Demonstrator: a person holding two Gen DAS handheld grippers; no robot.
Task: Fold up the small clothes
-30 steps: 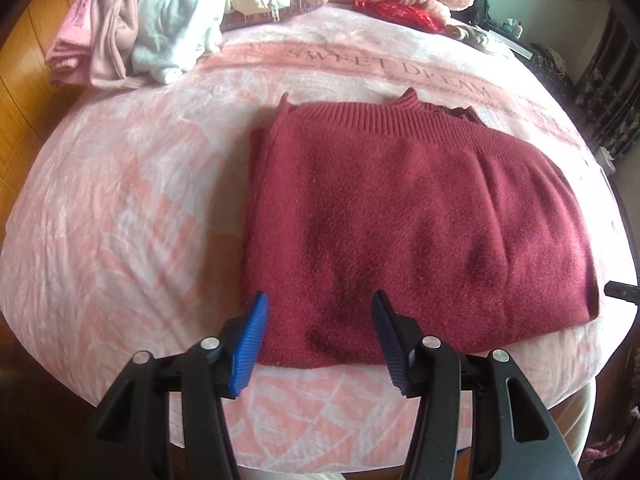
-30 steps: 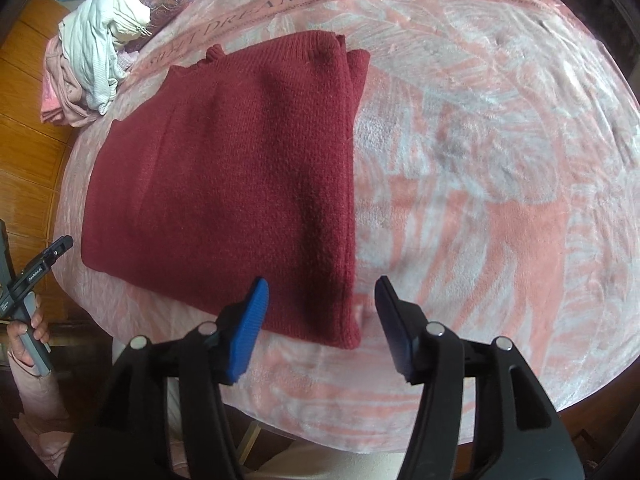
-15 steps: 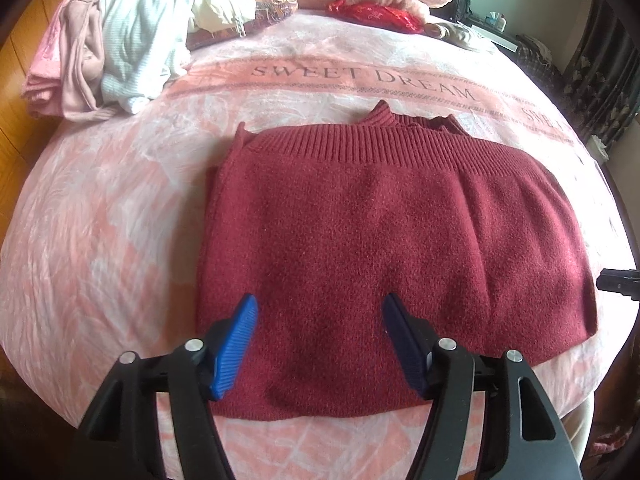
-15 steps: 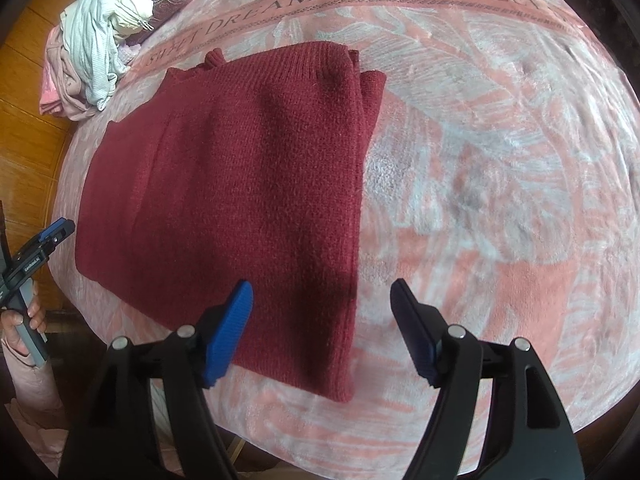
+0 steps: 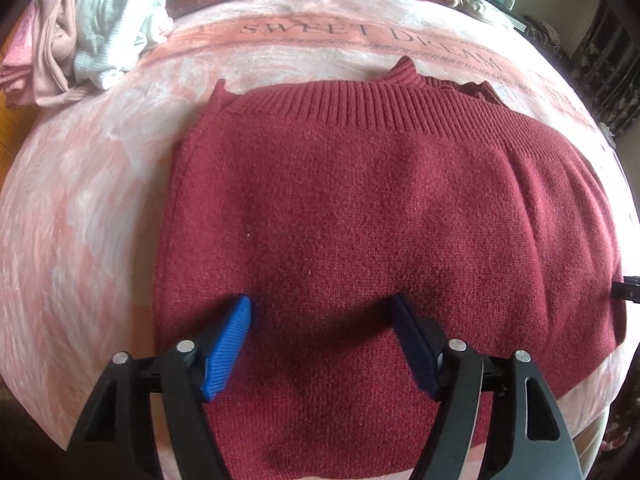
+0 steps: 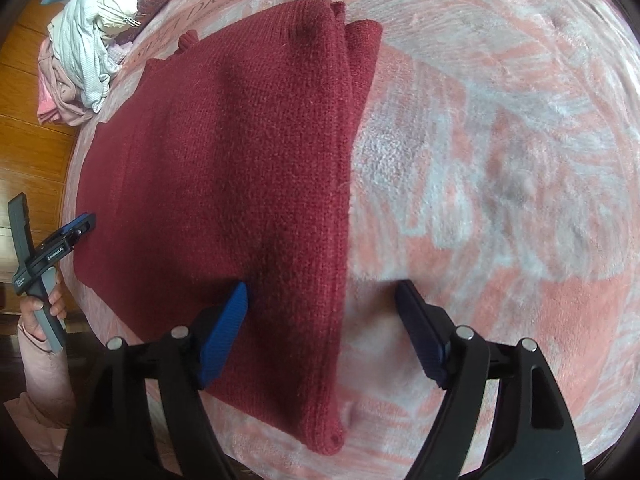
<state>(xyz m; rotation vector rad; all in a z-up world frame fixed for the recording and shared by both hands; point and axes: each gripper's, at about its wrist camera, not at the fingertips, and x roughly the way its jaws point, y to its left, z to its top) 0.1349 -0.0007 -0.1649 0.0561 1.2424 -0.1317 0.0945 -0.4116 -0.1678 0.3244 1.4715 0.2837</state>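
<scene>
On fleecy pink blanket (image 5: pixel 92 208) | folded rectangular fuzzy maroon sweater (image 5: pixel 380 220), ribbed hem

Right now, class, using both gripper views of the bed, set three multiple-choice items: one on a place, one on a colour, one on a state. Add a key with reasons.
1. Where does the heap of loose clothes lie?
A. On the sweater
B. At the blanket's far left
C. On the floor

2. What colour is the sweater?
A. Dark red
B. Green
C. White

3. How are the right gripper jaws?
A. Shut on the sweater
B. Open, straddling the sweater's edge
C. Shut on nothing

Key: B, the heap sits apart on the blanket; A, the knit is dark red; B, one finger stands over knit, the other over blanket.
</scene>
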